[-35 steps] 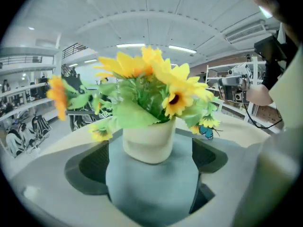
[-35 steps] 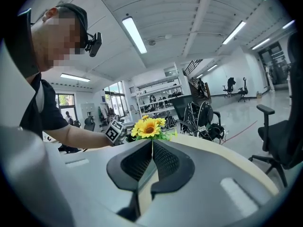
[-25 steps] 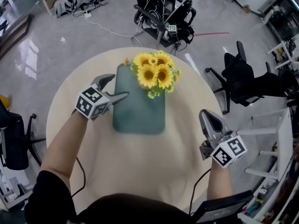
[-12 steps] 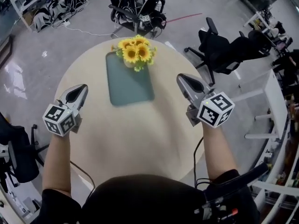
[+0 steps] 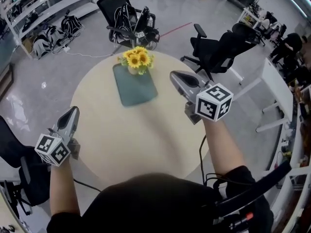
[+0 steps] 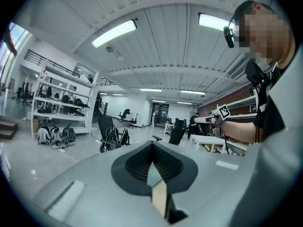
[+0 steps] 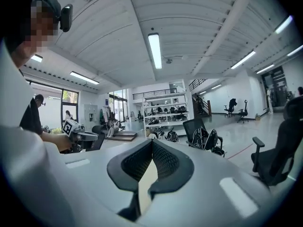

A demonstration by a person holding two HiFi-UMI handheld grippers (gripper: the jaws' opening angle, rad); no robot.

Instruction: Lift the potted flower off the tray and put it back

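The potted flower [image 5: 137, 60], a bunch of yellow blooms, stands on the far end of the grey-green tray [image 5: 136, 87] on the round beige table [image 5: 131, 135]. Both grippers are raised well above the table and far from the pot. My left gripper [image 5: 73, 112] hangs over the table's left edge, shut and empty. My right gripper [image 5: 175, 75] is held higher, over the table's right side, and its jaws have just closed the last bit with nothing between them. Both gripper views look level across the room, with the left gripper [image 6: 152, 144] and right gripper [image 7: 152, 142] shut.
Black office chairs [image 5: 129, 21] [image 5: 216, 47] stand beyond the table, and another chair [image 5: 14, 159] is at the left. A white desk [image 5: 277, 89] is at the right. Shelving with bags [image 5: 43, 13] lines the far left wall.
Both grippers have risen and drawn back from the tray toward the person. The left jaws, open beside the tray a second ago, are now shut. The flower stays on the tray.
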